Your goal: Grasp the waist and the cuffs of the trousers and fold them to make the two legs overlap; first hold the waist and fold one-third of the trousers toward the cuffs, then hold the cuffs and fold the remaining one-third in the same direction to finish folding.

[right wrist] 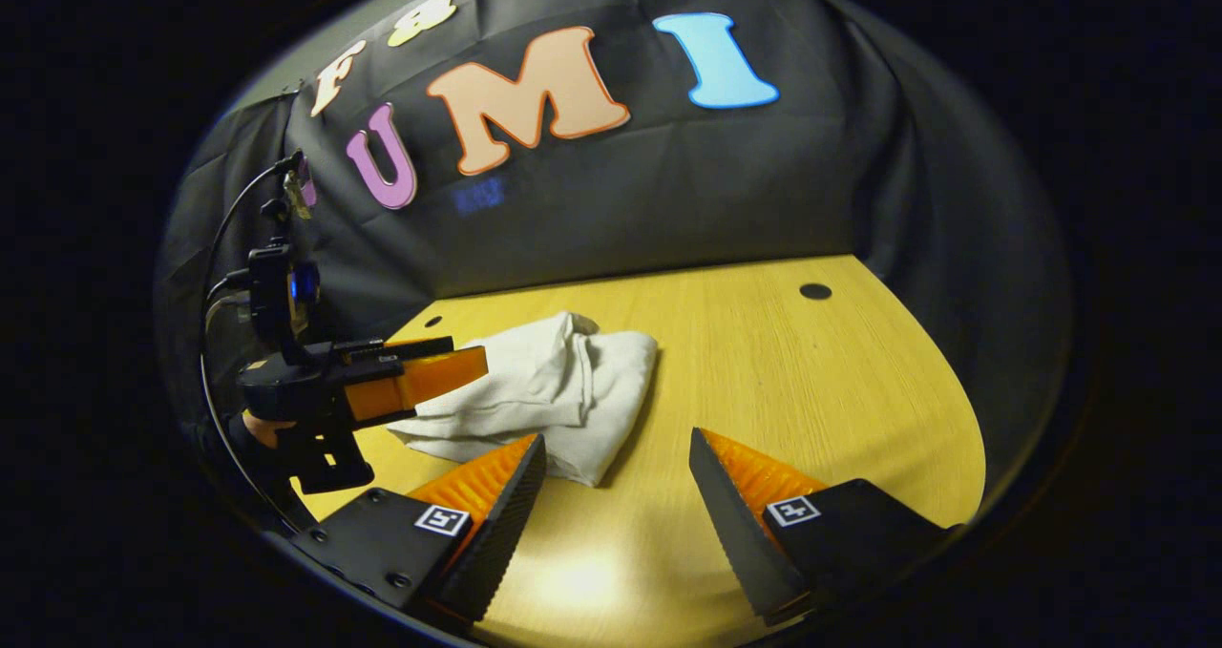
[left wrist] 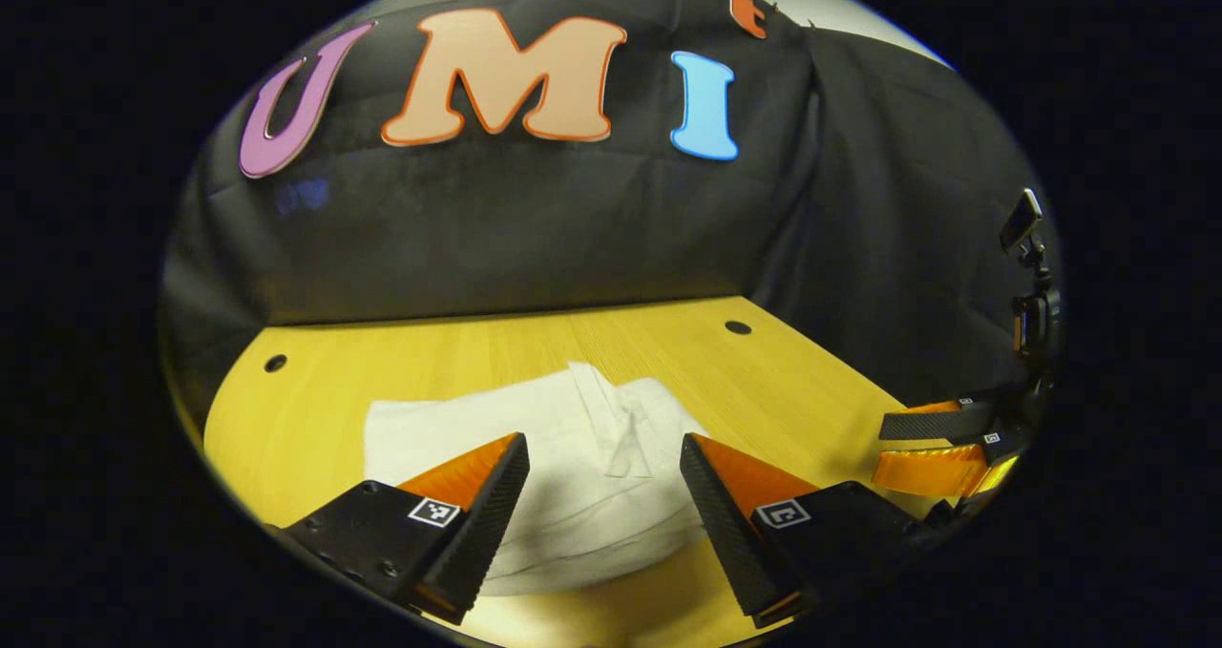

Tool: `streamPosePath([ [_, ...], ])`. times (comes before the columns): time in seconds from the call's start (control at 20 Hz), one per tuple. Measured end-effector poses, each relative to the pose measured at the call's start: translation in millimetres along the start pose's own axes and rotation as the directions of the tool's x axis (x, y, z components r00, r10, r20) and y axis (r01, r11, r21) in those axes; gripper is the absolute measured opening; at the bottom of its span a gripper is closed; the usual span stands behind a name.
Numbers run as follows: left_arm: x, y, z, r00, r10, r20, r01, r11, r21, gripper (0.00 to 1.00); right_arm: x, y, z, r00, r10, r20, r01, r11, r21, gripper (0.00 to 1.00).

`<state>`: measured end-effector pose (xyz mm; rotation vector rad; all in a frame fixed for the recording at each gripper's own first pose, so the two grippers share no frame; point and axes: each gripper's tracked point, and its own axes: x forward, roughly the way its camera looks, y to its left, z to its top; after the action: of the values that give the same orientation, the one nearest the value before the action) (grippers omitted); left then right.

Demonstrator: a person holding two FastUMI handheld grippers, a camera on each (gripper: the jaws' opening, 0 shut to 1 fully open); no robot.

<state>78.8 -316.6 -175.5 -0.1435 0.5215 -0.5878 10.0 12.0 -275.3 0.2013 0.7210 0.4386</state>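
Trousers (left wrist: 582, 457) look folded; both grippers, left gripper (left wrist: 603, 471) & right gripper (right wrist: 616, 471), gape w/ nothing held. Square edges, then back off.

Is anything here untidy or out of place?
The trousers lie in a rumpled bundle on the table, with a wrinkled flap sticking up on top, not flat. Both claws, left and right, are open and hold nothing. Nothing looks spilled or damaged.
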Motion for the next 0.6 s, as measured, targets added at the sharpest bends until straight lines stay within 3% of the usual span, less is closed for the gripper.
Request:
streamPosePath([
  [0.3,-76.1,59.4,44.5,0.980,0.137,0.147,-0.142,0.989,0.030,0.95,-10.3,56.3,47.5,0.991,0.009,0.132,-0.001,0.998,-0.059,0.96],
  [0.45,-117.1,106.5,68.1,0.937,0.264,0.229,-0.282,0.958,0.048,0.95,-12.6,76.4,76.5,0.974,-0.012,0.227,0.036,0.994,-0.100,0.96],
  [0.6,-150.9,135.8,91.0,0.892,0.334,0.303,-0.372,0.925,0.074,0.94,-20.5,96.1,100.9,0.953,-0.029,0.300,0.065,0.992,-0.110,0.96],
])
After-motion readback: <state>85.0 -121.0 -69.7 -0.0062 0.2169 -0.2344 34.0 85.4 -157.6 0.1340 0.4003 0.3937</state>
